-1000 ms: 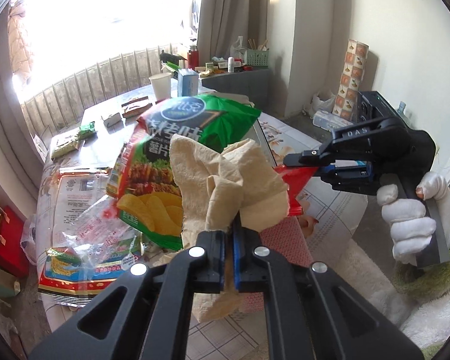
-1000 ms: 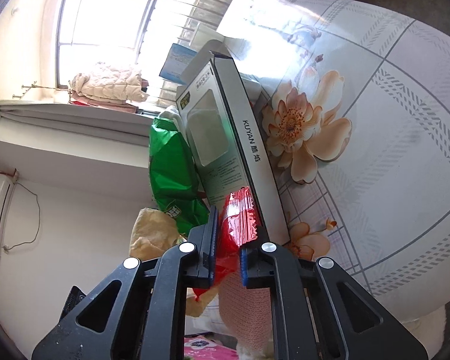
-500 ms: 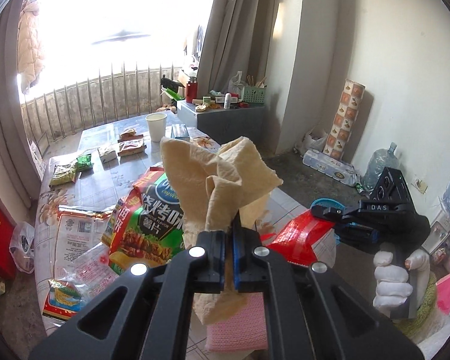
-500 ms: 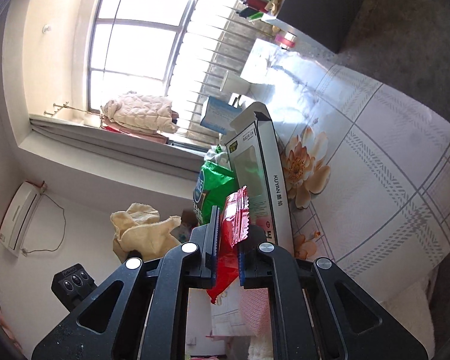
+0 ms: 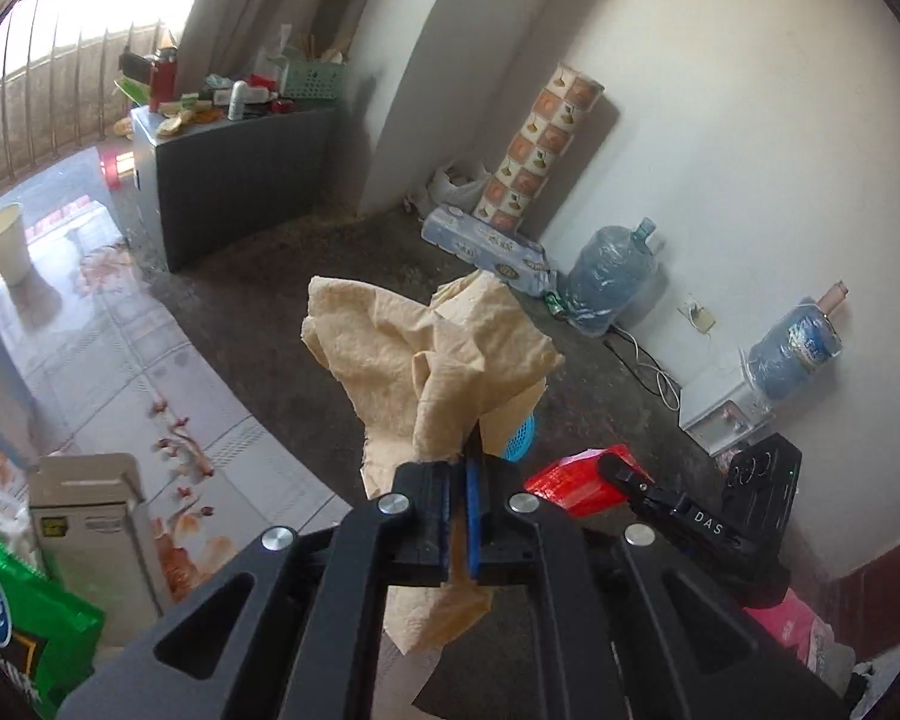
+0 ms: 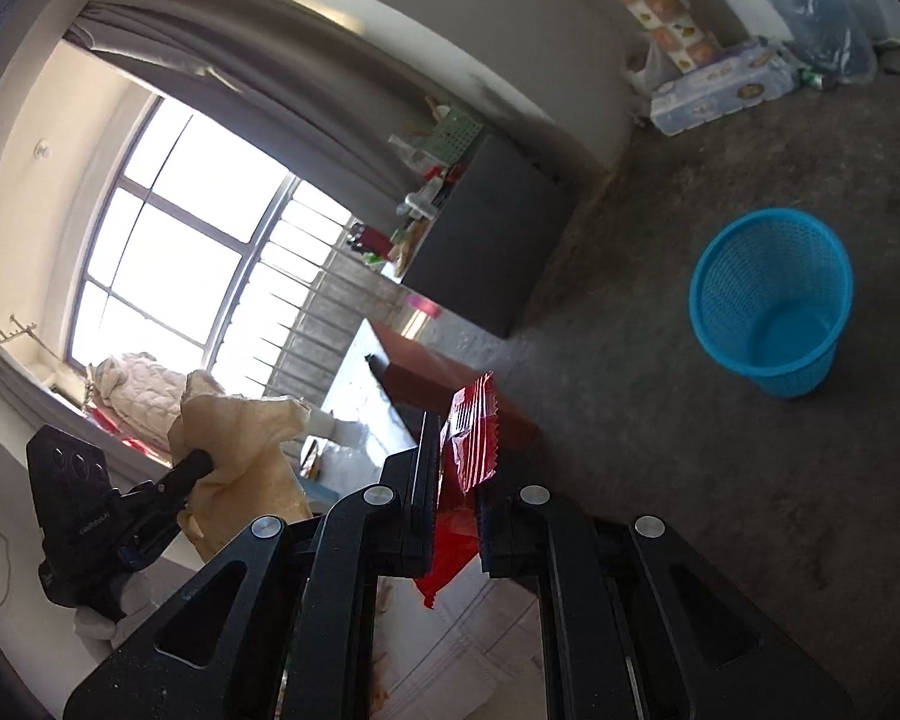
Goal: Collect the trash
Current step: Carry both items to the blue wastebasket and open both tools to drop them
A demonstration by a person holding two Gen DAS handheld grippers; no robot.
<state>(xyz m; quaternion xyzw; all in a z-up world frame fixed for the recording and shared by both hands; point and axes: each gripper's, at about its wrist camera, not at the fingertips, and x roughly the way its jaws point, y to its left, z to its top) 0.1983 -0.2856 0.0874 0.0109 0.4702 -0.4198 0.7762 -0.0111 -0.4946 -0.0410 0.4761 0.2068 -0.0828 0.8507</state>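
Both views have been swung away from the table toward the floor, where the blue mesh basket [image 6: 771,300] stands, a crumpled paper towel [image 5: 432,354] being clamped in the left gripper [image 5: 463,516] and a red wrapper [image 6: 471,438] in the right gripper [image 6: 456,516], both short of the basket.

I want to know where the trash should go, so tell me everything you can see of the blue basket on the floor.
The blue basket is a round plastic bin with lattice walls, tapering from a wide rim to a narrower solid bottom. It stands upright on the dark grey floor, apart from other things, and nothing touches it. Its inside looks empty. In the left wrist view only a small part shows behind the crumpled tissue.
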